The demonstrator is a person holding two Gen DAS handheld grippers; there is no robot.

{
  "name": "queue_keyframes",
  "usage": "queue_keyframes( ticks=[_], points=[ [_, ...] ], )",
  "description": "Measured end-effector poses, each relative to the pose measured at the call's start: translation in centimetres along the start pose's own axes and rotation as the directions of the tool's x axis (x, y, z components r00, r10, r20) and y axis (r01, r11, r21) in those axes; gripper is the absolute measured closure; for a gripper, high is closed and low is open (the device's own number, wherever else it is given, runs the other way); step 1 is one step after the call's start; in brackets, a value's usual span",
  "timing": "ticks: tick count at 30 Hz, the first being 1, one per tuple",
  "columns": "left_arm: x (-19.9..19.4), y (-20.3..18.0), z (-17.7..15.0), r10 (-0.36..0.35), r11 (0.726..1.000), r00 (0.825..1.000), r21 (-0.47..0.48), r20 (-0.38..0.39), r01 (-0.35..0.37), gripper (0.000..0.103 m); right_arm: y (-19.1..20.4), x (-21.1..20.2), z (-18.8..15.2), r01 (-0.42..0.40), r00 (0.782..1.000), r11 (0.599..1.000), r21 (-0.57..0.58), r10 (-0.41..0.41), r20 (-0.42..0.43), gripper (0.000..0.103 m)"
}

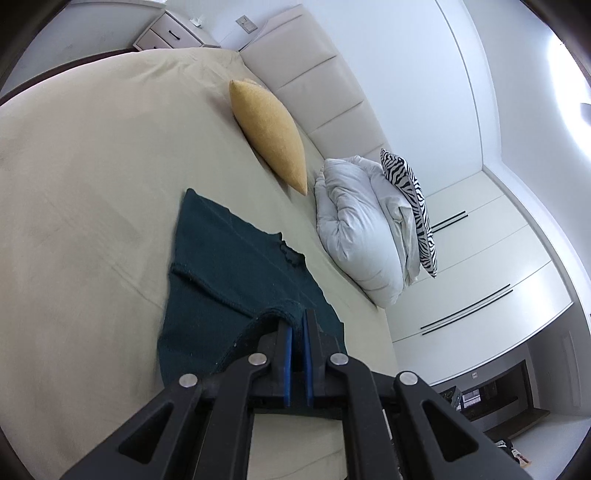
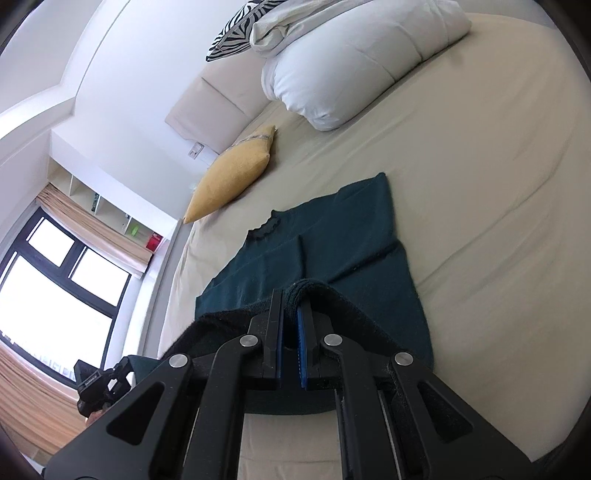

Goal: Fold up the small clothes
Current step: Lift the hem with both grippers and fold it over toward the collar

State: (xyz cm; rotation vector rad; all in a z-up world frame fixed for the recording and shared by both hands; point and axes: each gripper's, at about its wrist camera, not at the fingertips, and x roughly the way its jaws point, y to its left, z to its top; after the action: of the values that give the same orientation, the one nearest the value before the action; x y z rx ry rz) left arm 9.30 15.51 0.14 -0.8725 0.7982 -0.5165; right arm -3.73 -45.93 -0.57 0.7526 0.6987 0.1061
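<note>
A small dark teal knit top (image 1: 236,266) lies spread on the beige bed sheet (image 1: 92,184), its frilled neckline toward the headboard. My left gripper (image 1: 297,321) is shut on the garment's near hem, which is lifted off the sheet. In the right wrist view the same teal top (image 2: 332,243) shows, one short sleeve stretched out at the far end. My right gripper (image 2: 291,299) is shut on the bunched hem edge, which drapes over its black fingers. The other gripper (image 2: 99,384) is at the lower left of that view, with teal cloth beside it.
A mustard cushion (image 1: 269,136) leans on the padded headboard (image 1: 314,74). A folded white duvet (image 1: 358,229) and a zebra-print cushion (image 1: 410,203) lie beside it. White wardrobe doors (image 1: 480,266) stand past the bed. A nightstand (image 1: 170,33) and a window (image 2: 55,280) flank it.
</note>
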Motion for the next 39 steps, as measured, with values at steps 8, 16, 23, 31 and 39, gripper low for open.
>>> queue_keyframes(
  ticks=[8,16,23,31,39],
  points=[
    [3.9,-1.0,3.6,0.050,0.997,0.999,0.056,0.022,-0.051,0.097,0.3,4.3,4.5,0.113,0.992,0.991,-0.069,-0.109,0.059,0.098],
    [7.3,0.5,6.0,0.099,0.994,0.995,0.047,0.022,-0.100,0.097,-0.1,10.2,6.4,0.185,0.982,0.977,-0.102,-0.179,0.065,0.098],
    [10.6,1.6,9.0,0.145,0.988,0.989,0.043,0.028,-0.146,0.097,0.0,14.3,8.7,0.197,0.980,0.973,-0.116,-0.192,0.057,0.098],
    [15.9,3.0,11.7,0.217,0.974,0.976,0.072,-0.003,-0.216,0.097,-1.0,19.9,11.9,0.236,0.972,0.967,-0.092,-0.234,0.034,0.098],
    [20.1,4.4,13.7,0.260,0.964,0.966,0.068,-0.016,-0.258,0.097,-2.5,24.5,13.5,0.246,0.969,0.967,-0.068,-0.247,-0.003,0.098]
  ],
)
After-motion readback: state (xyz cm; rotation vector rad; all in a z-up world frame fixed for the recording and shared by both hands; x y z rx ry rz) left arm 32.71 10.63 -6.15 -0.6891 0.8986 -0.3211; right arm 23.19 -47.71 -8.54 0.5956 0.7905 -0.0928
